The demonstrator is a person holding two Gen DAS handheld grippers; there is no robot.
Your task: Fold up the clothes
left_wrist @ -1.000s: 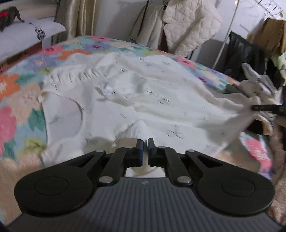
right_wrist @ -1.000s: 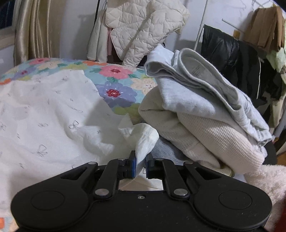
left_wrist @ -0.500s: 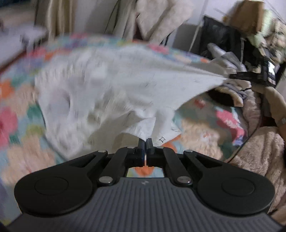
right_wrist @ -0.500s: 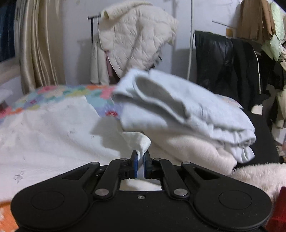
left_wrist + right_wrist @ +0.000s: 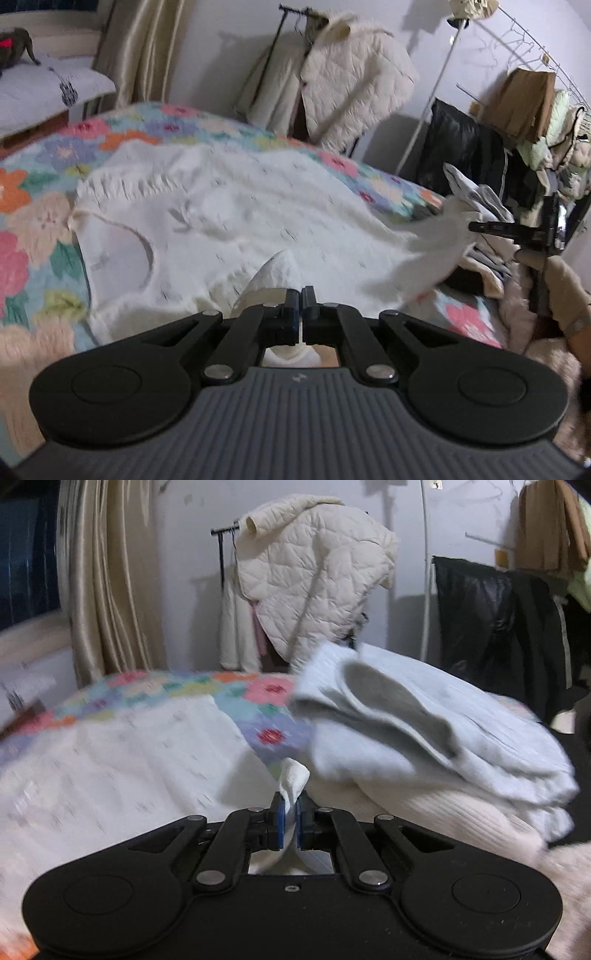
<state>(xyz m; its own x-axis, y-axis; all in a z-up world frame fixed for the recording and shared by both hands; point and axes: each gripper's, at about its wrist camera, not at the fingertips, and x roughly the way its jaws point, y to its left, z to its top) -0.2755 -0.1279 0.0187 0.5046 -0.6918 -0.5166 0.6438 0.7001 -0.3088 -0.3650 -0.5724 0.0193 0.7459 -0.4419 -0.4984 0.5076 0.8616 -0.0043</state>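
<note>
A white garment [image 5: 236, 218] with small dark prints lies spread over the floral bedspread [image 5: 33, 229], its neck opening at the left. My left gripper [image 5: 302, 314] is shut on a near edge of the white garment, a peak of cloth rising just beyond the fingertips. My right gripper [image 5: 476, 226] shows at the right of the left wrist view, held by a hand [image 5: 561, 280], pinching another corner. In the right wrist view my right gripper [image 5: 290, 812] is shut on a tuft of the white garment [image 5: 110, 768].
A stack of folded clothes [image 5: 424, 746], grey-blue over cream knit, sits just right of my right gripper. A quilted cream jacket [image 5: 354, 85] hangs on a rack behind the bed. Dark coats [image 5: 465, 155] and more clothes hang at the right. Curtains [image 5: 107, 590] stand at the left.
Both grippers lifted the garment's near edge off the bed and then brought it back down. The cloth now lies spread again, with the right gripper holding its corner a little above the bed.
</note>
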